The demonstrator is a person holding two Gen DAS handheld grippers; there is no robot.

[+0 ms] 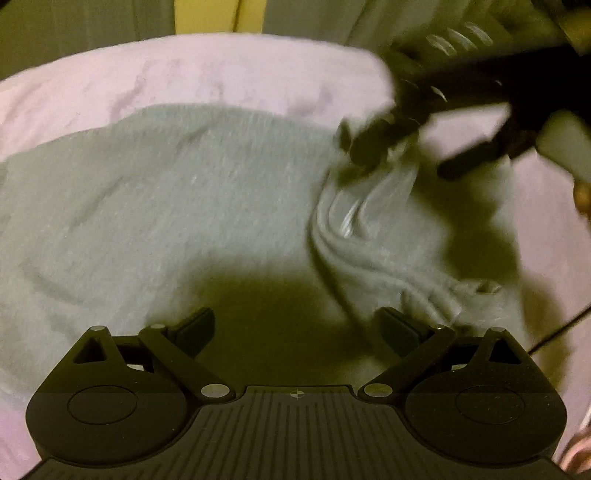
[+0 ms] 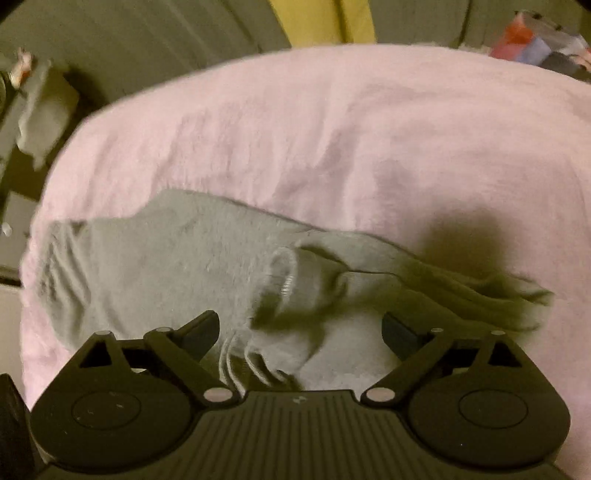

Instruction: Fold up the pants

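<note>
- Two grippers, both w/ fingers wide apart, holding nothing: left gripper (image 1: pixel 297 328), right gripper (image 2: pixel 301 330).
- Gray pants (image 1: pixel 166 192) lying flat on pink bed cover (image 1: pixel 221 70), prob. let go so cloth could settle.
- Bunched waist end (image 2: pixel 288 280) right under right gripper, likely next to smooth.

A wrinkled pink bedsheet (image 2: pixel 332 129) covered the bed, with a yellow panel (image 2: pixel 321 22) behind it and colourful clutter (image 2: pixel 543 40) at its far right corner.

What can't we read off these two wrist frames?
- Grey knit pants: left edge cut off by the left wrist frame; near part hidden under the left gripper body.
- Right gripper: motion-blurred in the left wrist view.
- Pants drawstring: ends hidden behind the right gripper body, right wrist view.
</note>
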